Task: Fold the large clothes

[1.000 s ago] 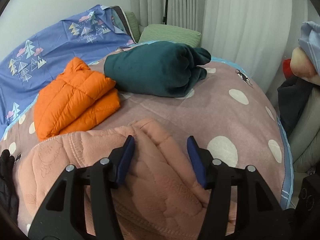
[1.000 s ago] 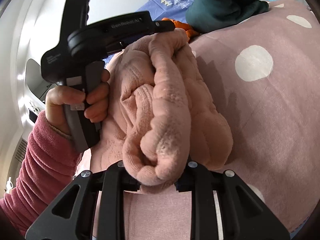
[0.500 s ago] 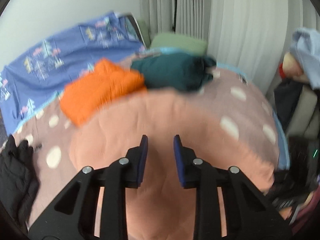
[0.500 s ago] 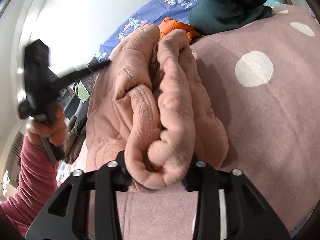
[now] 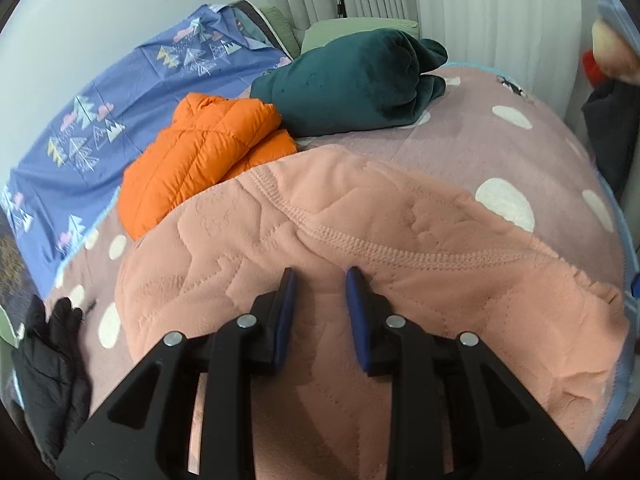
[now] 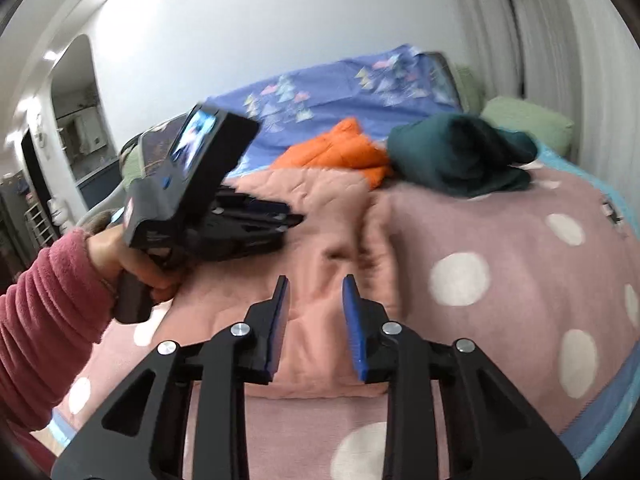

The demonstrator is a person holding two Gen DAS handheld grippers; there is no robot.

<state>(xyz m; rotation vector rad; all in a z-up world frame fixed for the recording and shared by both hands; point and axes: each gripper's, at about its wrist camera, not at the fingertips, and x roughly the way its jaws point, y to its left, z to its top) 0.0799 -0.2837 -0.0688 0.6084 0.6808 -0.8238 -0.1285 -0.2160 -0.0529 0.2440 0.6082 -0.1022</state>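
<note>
Left wrist view: the left gripper (image 5: 320,278) hangs over the peach-pink quilted fleece garment (image 5: 400,248), which lies spread and folded on the mauve bedspread with white polka dots (image 5: 460,148). Its blue-padded jaws stand a narrow gap apart with nothing pinched between them; the fabric shows behind and below the pads, and whether the tips touch it cannot be told. Past the garment's stitched hem sit a folded orange puffer jacket (image 5: 200,160) and, just beside it to the right, a rolled dark teal fleece bundle (image 5: 360,80). A blue sheet printed with small trees (image 5: 120,100) covers the far left of the bed, a green pillow (image 5: 352,26) lies by the pale curtains (image 5: 460,12), and a black padded garment (image 5: 48,360) lies at the left edge.

Right wrist view: the right gripper (image 6: 314,284) is held above the near end of the same pink garment (image 6: 320,208). Its jaws have just been closing and now stand slightly apart, empty, clear of the cloth. To the left, a hand (image 6: 124,264) in a dark pink fleece sleeve (image 6: 48,312) holds the other gripper, its black fingers lying on or just above the garment's left part. The orange jacket, the teal bundle and the blue sheet lie farther back.
</note>
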